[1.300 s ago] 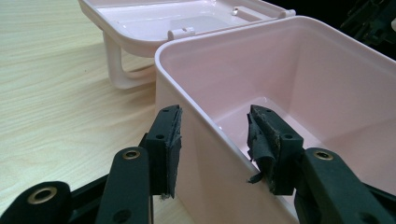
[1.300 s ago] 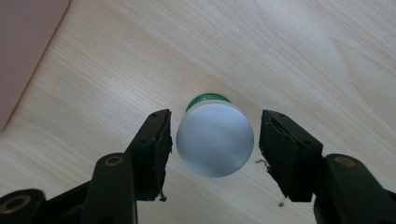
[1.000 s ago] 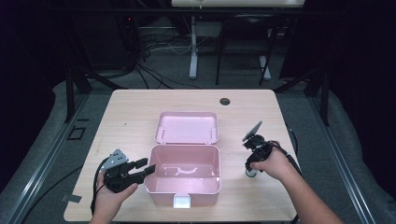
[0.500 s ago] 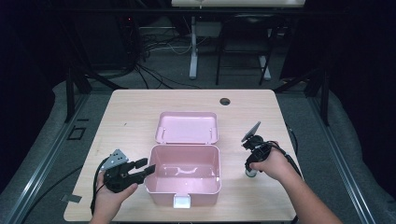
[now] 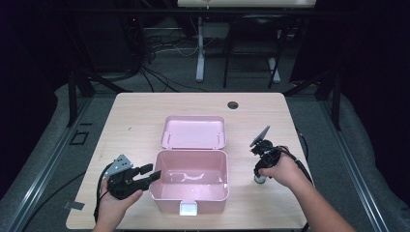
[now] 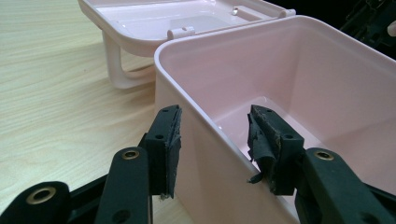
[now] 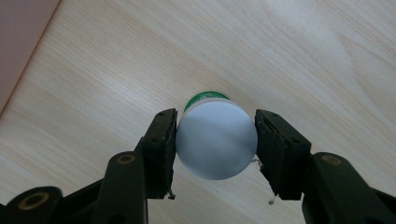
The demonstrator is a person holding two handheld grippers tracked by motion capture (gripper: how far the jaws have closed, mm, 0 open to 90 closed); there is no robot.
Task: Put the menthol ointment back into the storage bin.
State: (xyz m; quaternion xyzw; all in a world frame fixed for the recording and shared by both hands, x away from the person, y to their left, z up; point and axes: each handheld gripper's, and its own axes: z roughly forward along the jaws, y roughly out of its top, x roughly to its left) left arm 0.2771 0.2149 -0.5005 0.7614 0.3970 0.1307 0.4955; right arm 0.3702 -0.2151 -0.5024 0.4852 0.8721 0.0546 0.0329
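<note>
Just changed: the right gripper [image 7: 215,144] has just been closing its jaws. A small round bottle with a white cap [image 7: 216,140] sits between them.
Right gripper now: its two black pads touch the white cap on both sides, so it looks like it is pinching the bottle. The gripper points down from above.
What that means: my guess is the grab is just done. The next job is likely to lift the bottle and bring it over to the box.
Where the bottle is: it stands upright on the wooden table [image 5: 145,116], to the right of the pink box [image 5: 189,180], near it but not touching. A bit of green peeks out under the cap.
Left gripper: the left gripper [image 5: 145,175] has its jaws spread apart. The left wall of the pink box is between them, one jaw outside and one inside. The pads do not press on the wall yet.
Hands: both look the same as a moment ago, not moving across the table.
Pink box: it is open. Its lid [image 5: 194,131] lies flat behind it, still joined at the back.
Inside the box: I see a shiny, bare pink bottom. Nothing is in it.
Inside the lid: nothing is in it either.
</note>
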